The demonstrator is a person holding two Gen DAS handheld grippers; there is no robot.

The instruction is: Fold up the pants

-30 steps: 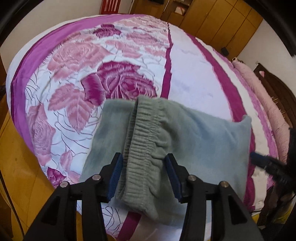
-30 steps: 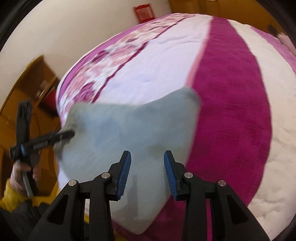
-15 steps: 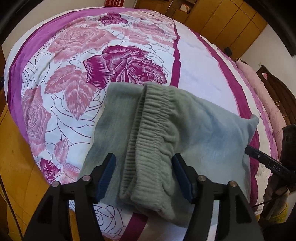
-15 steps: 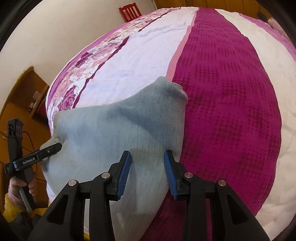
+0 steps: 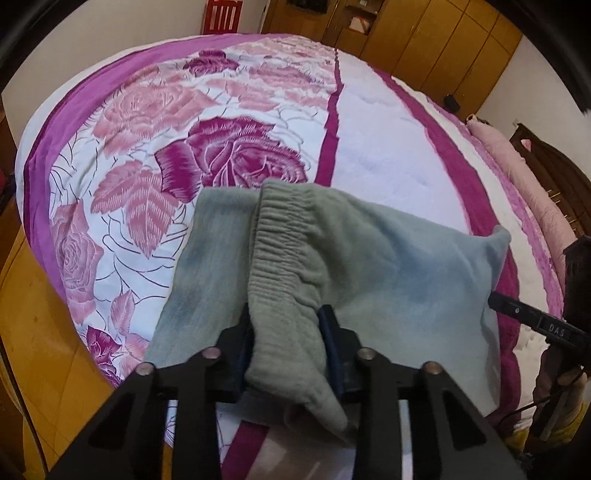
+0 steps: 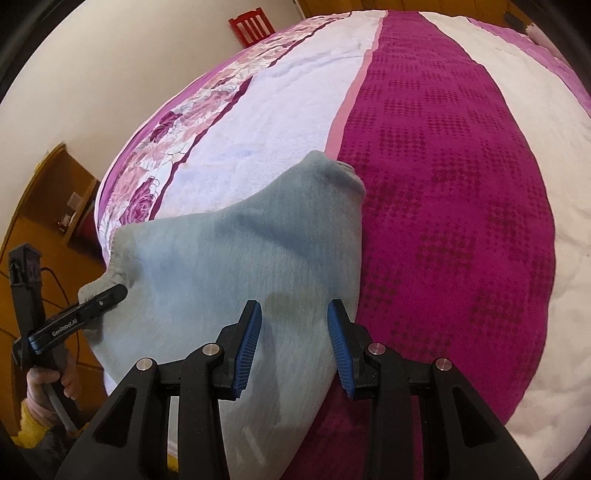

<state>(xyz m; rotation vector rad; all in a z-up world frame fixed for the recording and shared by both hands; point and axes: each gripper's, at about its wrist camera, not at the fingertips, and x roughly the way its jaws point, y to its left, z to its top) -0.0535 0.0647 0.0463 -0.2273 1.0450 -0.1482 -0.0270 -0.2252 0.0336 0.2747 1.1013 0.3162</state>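
Left wrist view: close above the near bed [image 5: 388, 158] edge, facing along the left gripper [image 5: 286, 350] toward the far wardrobe [image 5: 424, 40].
Right wrist view: close and low, facing along the right gripper [image 6: 295, 343] across the bed [image 6: 443, 184] toward the far wall.
Shared: pants [image 5: 369, 266] [image 6: 229, 266], rose-print stripe, red chair [image 5: 221, 16] [image 6: 252, 26]; each view catches the other gripper at its edge.

bare bedspread [image 5: 380, 155] beyond pants [image 5: 369, 266], unobstructed

A rose-print bedspread [image 5: 221, 155], wooden wardrobes [image 5: 424, 33] and a red chair [image 6: 251, 26].
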